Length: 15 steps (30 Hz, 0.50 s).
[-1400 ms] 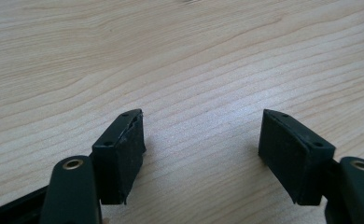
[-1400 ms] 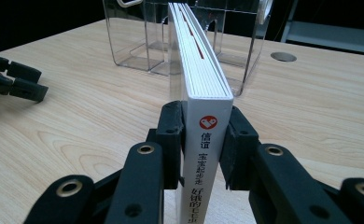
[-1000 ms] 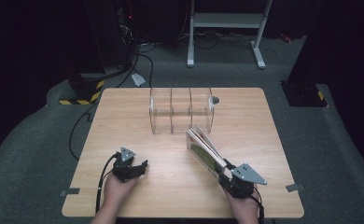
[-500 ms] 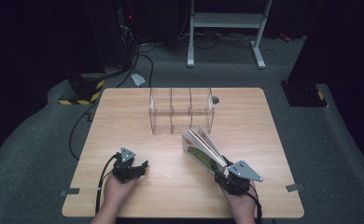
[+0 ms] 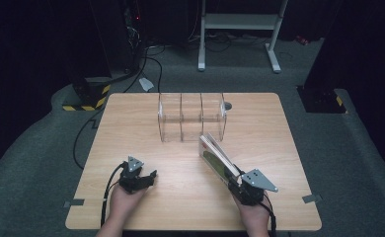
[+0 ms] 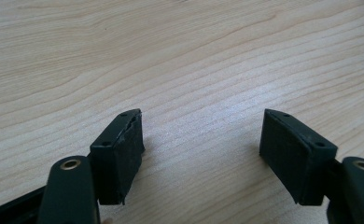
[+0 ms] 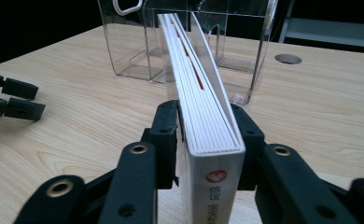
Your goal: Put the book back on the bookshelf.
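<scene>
A: Item: thin white paperback book (image 7: 203, 100), red logo on its spine. Location?

B: Pinched at the spine end by the right gripper (image 5: 236, 181), raised over the light wooden tabletop (image 5: 131, 123), pointing at the clear plastic three-slot organiser (image 5: 191, 117).

A: Handling?

B: Probably light and floppy; pages fan, so grip near the spine. Left gripper (image 6: 201, 149): jaws spread, empty.

Dark lab or studio: black curtains and cables (image 5: 146, 59) behind the wooden table (image 5: 131, 123), grey carpet around it.
</scene>
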{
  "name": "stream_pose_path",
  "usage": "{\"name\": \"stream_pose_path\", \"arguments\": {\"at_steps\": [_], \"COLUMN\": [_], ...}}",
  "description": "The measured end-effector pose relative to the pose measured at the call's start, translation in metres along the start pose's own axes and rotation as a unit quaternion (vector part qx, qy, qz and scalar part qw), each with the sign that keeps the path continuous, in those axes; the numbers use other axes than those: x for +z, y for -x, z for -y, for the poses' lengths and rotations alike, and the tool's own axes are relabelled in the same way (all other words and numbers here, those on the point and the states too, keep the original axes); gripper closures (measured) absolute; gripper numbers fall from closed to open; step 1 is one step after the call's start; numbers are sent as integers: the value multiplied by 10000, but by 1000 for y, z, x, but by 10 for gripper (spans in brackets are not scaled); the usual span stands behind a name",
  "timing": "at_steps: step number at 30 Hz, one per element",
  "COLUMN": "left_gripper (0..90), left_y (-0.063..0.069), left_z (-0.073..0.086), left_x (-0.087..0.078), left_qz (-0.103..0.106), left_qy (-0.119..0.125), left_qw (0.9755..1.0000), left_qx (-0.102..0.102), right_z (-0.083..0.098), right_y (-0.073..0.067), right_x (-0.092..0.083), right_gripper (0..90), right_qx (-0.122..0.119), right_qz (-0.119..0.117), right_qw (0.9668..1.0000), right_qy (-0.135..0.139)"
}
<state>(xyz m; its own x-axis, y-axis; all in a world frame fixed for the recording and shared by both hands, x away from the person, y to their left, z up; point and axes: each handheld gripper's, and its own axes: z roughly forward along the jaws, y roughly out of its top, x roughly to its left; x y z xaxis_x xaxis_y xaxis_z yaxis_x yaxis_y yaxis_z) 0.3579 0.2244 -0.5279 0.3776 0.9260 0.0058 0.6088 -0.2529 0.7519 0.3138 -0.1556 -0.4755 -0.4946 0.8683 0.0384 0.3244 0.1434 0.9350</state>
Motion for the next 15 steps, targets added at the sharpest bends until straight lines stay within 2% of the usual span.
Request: {"name": "stream_pose_path", "arguments": {"at_steps": [2,9,15], "left_gripper": [302,303,303], "left_y": [0,1,1], "left_z": [0,0,0], "left_x": [0,0,0], "left_qz": [0,7,11], "left_qy": [0,-4,-3], "left_qw": [10000,10000,10000], "left_qx": [-5,-6,-10], "right_z": [0,0,0], "right_y": [-1,-5,-5], "right_x": [0,0,0], "right_gripper": [732,747,751], "right_qx": [-93,-245,-209], "right_qz": [19,125,151], "right_qw": [10000,9996,9997], "right_qy": [-12,-30,-7]}}
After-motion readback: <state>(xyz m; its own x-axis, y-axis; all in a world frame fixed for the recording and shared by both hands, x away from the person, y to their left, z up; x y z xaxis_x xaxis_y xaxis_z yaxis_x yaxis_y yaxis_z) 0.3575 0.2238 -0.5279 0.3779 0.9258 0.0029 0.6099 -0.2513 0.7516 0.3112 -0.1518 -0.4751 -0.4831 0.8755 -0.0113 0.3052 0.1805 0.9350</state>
